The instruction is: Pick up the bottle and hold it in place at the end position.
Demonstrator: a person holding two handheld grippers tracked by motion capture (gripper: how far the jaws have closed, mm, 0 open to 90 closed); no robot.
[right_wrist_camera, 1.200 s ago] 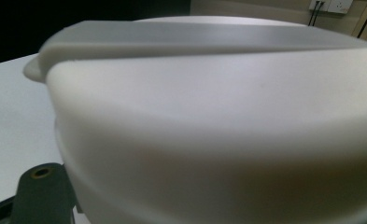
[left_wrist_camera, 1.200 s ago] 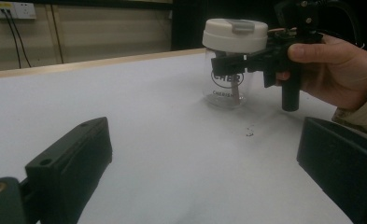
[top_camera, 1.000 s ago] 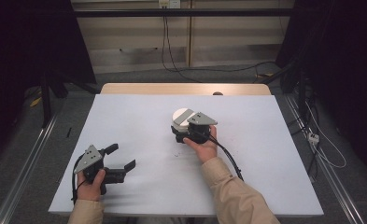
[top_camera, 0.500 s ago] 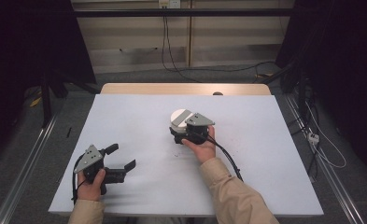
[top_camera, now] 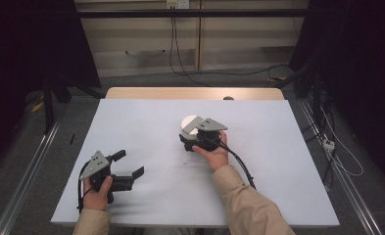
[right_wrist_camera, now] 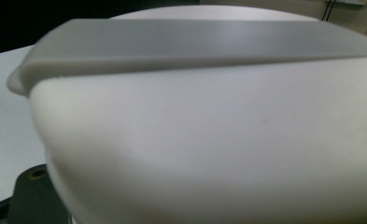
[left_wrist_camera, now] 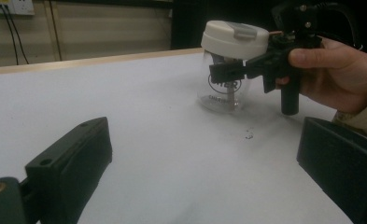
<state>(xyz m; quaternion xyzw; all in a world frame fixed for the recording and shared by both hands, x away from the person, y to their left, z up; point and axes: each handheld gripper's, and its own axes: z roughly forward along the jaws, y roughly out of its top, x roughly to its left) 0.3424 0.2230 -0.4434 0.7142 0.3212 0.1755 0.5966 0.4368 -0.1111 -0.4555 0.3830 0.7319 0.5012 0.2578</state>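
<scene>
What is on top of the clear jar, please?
A white lid with a grey flip tab caps the jar. Through the clear wall only printed lettering shows. Any contents are hard to tell, and the right gripper covers part of the neck.

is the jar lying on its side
No, the jar stands upright on the table with its white lid on top.

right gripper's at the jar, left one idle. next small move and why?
Probably bring the left gripper across to steady the jar. Its jaws stand open and empty, well apart from the jar, while the right gripper has just been easing open at the glass under the white lid.
</scene>
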